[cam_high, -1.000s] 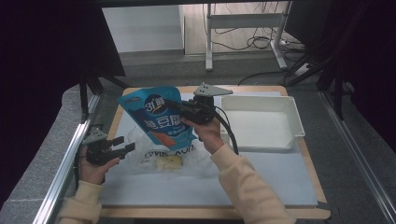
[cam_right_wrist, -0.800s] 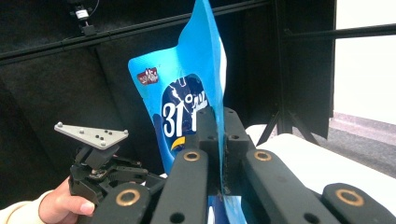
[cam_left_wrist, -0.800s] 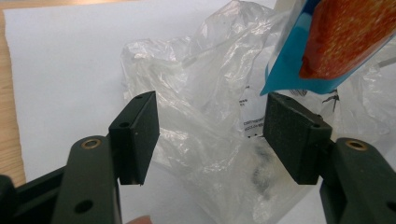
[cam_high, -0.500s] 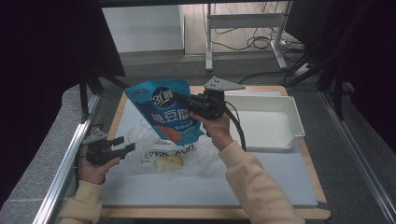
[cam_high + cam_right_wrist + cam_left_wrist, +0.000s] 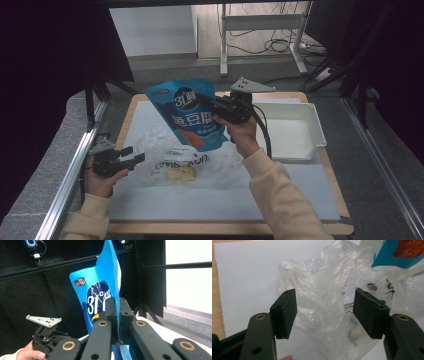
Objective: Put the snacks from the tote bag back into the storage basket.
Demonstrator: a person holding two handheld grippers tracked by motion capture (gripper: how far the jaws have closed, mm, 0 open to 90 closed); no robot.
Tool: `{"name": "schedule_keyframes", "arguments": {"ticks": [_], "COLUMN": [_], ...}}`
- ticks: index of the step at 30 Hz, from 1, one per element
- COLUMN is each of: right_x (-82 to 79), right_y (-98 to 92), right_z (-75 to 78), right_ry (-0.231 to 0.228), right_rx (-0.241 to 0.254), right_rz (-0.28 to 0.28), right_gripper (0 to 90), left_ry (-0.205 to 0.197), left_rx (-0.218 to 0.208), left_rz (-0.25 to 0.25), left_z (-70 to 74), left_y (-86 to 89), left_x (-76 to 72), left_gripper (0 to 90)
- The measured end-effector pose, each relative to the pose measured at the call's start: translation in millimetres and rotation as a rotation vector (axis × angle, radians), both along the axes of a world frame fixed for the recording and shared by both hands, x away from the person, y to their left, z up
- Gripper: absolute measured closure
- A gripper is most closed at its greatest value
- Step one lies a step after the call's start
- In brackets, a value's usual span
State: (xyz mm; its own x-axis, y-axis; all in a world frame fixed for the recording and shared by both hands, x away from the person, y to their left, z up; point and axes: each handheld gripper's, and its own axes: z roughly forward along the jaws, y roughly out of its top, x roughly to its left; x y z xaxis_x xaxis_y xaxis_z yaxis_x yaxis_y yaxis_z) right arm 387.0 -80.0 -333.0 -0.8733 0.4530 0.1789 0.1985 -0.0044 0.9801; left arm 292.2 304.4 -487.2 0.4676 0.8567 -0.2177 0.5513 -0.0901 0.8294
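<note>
A: High view first. My right gripper (image 5: 212,107) is clenched on the blue pouch (image 5: 187,117), pinching it by its right edge. The pouch hangs clear of the table, tilted, above the clear bag (image 5: 175,160).

B: And the right gripper view?

A: Same story there: the two jaws are pressed tight together with the thin edge of the pouch (image 5: 100,290) squeezed between them. The pouch stands up in front of the dark backdrop. Farther off, low on the left, I see my left hand (image 5: 26,353) with its gripper.

B: What is your left gripper doing?

A: It sits at the left edge of the white mat (image 5: 300,195), jaws released, holding nothing. In the left gripper view the pads (image 5: 285,312) stand wide apart, and the crumpled bag (image 5: 324,297) lies on the mat just beyond them, not touched. A corner of the pouch (image 5: 392,255) shows at the top right, over the bag.

B: Anything else on the table?

A: A white tray (image 5: 315,120) to the right of the pouch, beside my right hand (image 5: 245,135).
</note>
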Motion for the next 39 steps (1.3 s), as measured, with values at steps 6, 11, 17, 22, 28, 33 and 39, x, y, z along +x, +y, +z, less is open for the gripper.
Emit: {"name": "schedule_keyframes", "arguments": {"ticks": [6,11,17,22,28,33,39], "right_x": [3.8,5.1,6.3,7.7,9.4,11.4,12.5], "right_y": [-8.0,-15.1,-28.6,-36.5,-48.8,-60.2,-69.2], "right_z": [3.8,8.6,16.6,20.1,23.0,24.2,24.6], "right_ry": [-0.001,-0.007,-0.024,-0.029,-0.026,-0.036,-0.036], "right_rx": [0.016,0.021,0.037,0.039,0.039,0.038,0.038], "right_rz": [-0.011,-0.028,-0.052,-0.069,-0.092,-0.113,-0.132], "right_gripper": [88.8,88.8,88.9,88.9,88.8,88.8,88.8], "left_ry": [0.0,0.0,0.0,0.0,0.001,0.001,0.001], "left_rx": [0.001,-0.001,0.0,0.0,0.001,0.001,0.002], "left_rz": [0.0,0.001,0.002,0.002,0.001,0.002,0.001], "left_z": [-0.2,0.0,0.0,0.1,-0.1,-0.1,-0.5], "left_y": [-0.5,0.2,0.3,0.3,-0.1,-0.5,-0.9], "left_x": [0.0,0.0,-0.1,-0.1,0.0,0.0,0.0], "left_gripper": [36.3,36.3,36.2,36.2,36.2,36.2,36.2]}}
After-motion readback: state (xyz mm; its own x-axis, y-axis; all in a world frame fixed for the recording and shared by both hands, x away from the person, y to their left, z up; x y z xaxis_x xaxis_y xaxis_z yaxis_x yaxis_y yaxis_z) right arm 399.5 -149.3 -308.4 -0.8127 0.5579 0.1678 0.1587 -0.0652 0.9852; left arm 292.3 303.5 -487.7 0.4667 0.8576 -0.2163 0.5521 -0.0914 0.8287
